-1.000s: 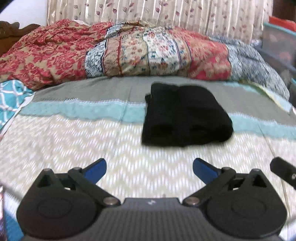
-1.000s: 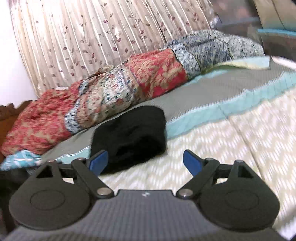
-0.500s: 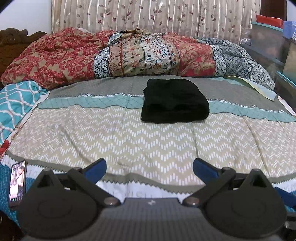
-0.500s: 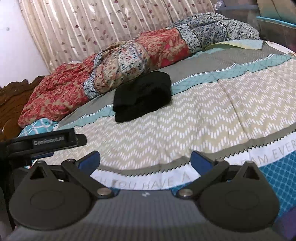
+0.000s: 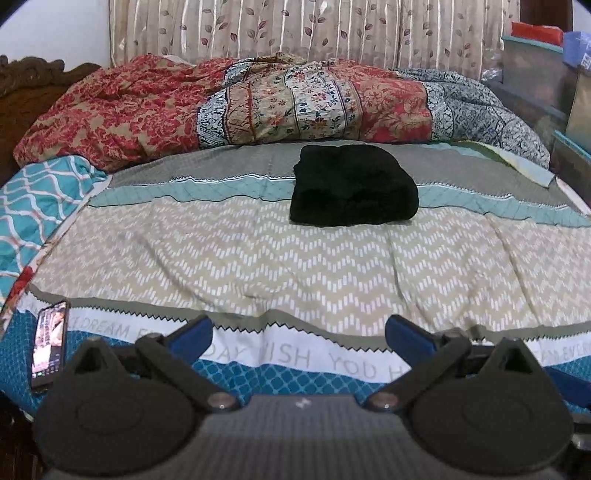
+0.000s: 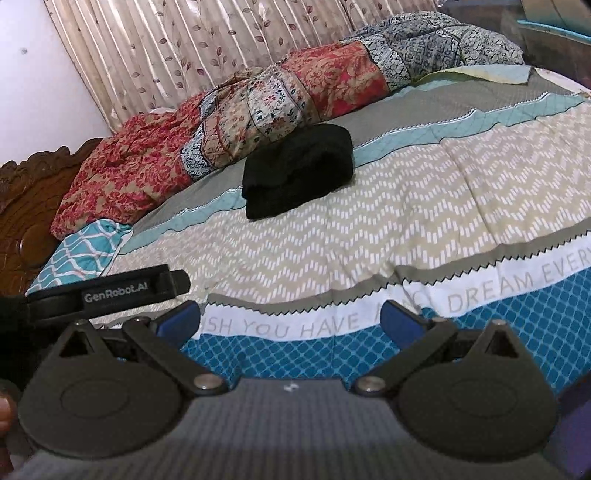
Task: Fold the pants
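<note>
The black pants (image 5: pixel 352 185) lie folded into a compact bundle on the bedspread (image 5: pixel 280 266), near the far side of the bed. They also show in the right wrist view (image 6: pixel 297 170). My left gripper (image 5: pixel 298 334) is open and empty, held over the near edge of the bed, far from the pants. My right gripper (image 6: pixel 290 319) is open and empty too, at the near edge. The left gripper's body (image 6: pixel 110 291) shows at the left of the right wrist view.
A rumpled red, floral and blue quilt (image 5: pixel 258 107) lies along the back of the bed under a curtain (image 5: pixel 295 33). A teal patterned cloth (image 5: pixel 33 206) lies at the left. A phone (image 5: pixel 50 343) lies on the near left edge. Storage boxes (image 5: pixel 546 74) stand at the right.
Both grippers have pulled back from the folded pants toward the near edge of the bed. The pants now look smaller and farther away. Both stay open and empty.
</note>
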Available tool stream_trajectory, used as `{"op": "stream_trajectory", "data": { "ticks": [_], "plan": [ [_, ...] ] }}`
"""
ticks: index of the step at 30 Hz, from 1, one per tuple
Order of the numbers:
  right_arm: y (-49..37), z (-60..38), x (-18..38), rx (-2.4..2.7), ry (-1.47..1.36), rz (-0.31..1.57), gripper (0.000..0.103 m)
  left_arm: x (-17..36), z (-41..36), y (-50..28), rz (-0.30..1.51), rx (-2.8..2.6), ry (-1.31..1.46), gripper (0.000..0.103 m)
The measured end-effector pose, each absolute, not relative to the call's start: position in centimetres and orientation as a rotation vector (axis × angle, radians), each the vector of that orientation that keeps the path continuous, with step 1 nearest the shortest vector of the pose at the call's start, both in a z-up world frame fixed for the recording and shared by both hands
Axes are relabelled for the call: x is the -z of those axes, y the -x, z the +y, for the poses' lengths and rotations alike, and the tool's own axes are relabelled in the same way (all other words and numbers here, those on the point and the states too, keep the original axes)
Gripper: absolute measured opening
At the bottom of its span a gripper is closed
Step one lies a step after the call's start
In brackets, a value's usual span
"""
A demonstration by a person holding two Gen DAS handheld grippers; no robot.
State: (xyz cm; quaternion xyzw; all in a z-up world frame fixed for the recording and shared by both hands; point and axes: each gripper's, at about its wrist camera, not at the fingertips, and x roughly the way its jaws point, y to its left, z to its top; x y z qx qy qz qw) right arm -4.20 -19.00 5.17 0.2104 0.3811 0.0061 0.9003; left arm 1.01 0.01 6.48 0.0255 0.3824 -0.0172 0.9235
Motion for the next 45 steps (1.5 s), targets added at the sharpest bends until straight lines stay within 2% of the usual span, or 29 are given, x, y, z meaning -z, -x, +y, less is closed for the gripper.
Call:
{"op": "stream_trajectory", "data": {
  "ticks": [31,45],
  "plan": [
    [4.5,-19.4,-4.0,0.004,-0.495,0.853,0.103,-5.7,-1.6,-0.7,0.782,0.035,-0.129,0.103],
    [4.6,-19.1,-3.6,0.014,-0.500,0.876,0.103,-4.8,-0.3,-1.2,0.838,-0.016,-0.092,0.103]
  ]
}}
